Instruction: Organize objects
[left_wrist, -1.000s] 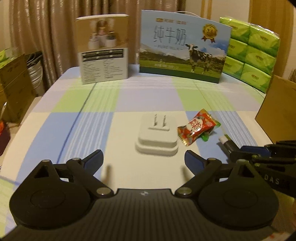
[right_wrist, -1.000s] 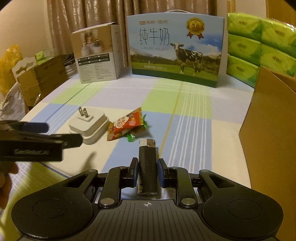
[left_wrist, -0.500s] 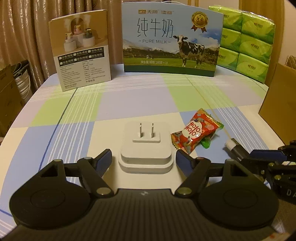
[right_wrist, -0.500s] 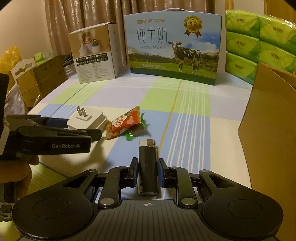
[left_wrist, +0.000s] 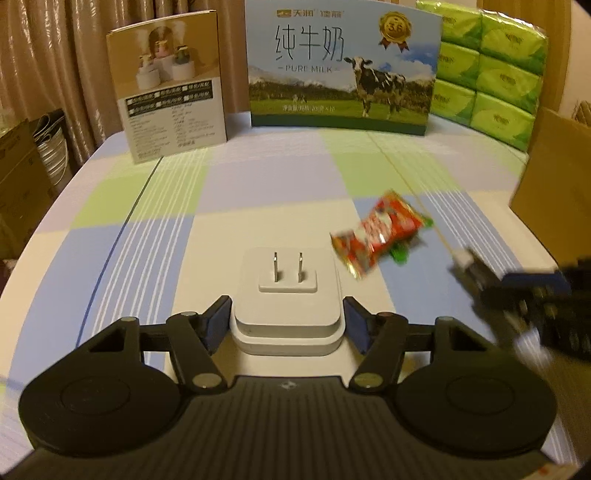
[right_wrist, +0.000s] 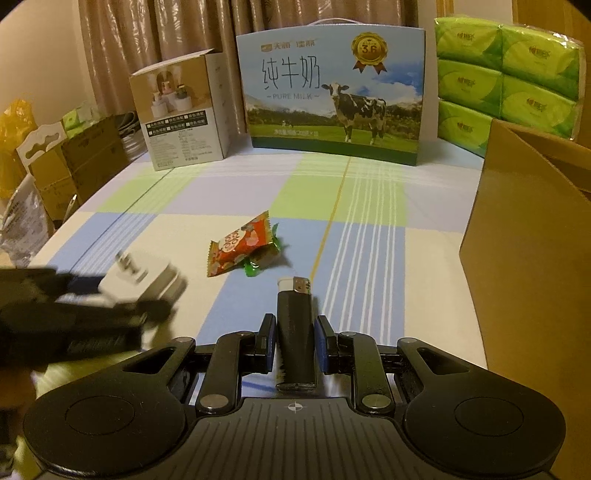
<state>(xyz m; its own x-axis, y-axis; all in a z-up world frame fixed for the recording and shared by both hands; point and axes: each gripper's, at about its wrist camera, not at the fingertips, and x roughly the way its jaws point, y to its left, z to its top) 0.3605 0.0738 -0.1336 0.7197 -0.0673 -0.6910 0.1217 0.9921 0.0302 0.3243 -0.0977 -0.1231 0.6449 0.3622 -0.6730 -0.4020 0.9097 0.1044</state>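
My left tool (left_wrist: 287, 325) is bracketing the white plug adapter (left_wrist: 287, 295) on the checked counter (left_wrist: 258, 192); contact with the pads is unclear, so I cannot tell its grip. My right tool (right_wrist: 294, 343) is clenching the black lighter (right_wrist: 294, 332). The red snack packet (right_wrist: 240, 249) is lying between; the left tool looks blurred from the right camera.
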